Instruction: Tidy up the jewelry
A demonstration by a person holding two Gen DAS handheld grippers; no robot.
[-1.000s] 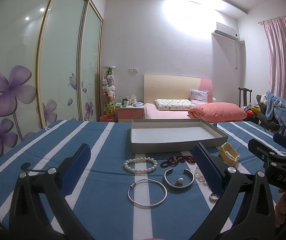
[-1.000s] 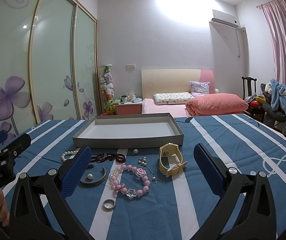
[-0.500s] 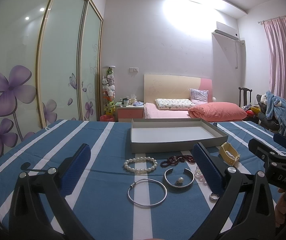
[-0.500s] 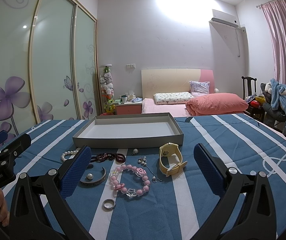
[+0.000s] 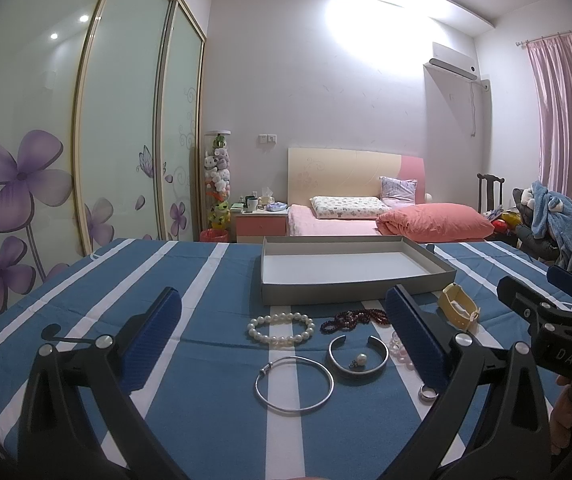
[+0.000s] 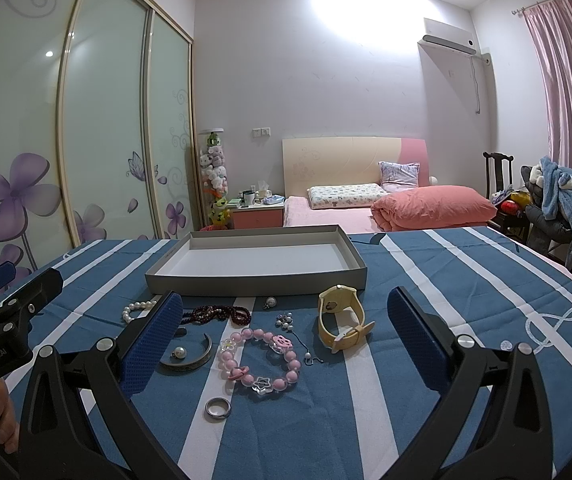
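Both tools wide open, nothing gripped: left tool [image 5: 281, 336], right tool [image 6: 283, 334], each hovering over the striped surface [image 6: 466, 280].

Jewelry loose on the surface, all outside the tray [image 6: 253, 280], which sits at 12 o'clock, nothing in it yet. In right view: pink bead bracelet [image 6: 257, 360] dead centre btwn the pads, ring [image 6: 217, 407] at 6 o'clock, silver cuff [image 6: 189, 362] w/ a pearl earring [image 6: 179, 353] inside it at 9, yellow watch [image 6: 342, 322] at 2, dark bead strand [image 6: 221, 314] at 11. In left view: thin bangle [image 5: 294, 384] at 6, pearl bracelet [image 5: 279, 329] at 12.

Handling, as judged: all light. Bead bracelets floppy, likely to sag and swing, so pinch across one side of the loop. Bangle and cuff stiff, thin, slick metal lying flat; best to clamp over the rim edge, could skid. Ring and earring tiny, easy to flick away. Watch strap stands up on edge, probably the easiest grab, across the band.
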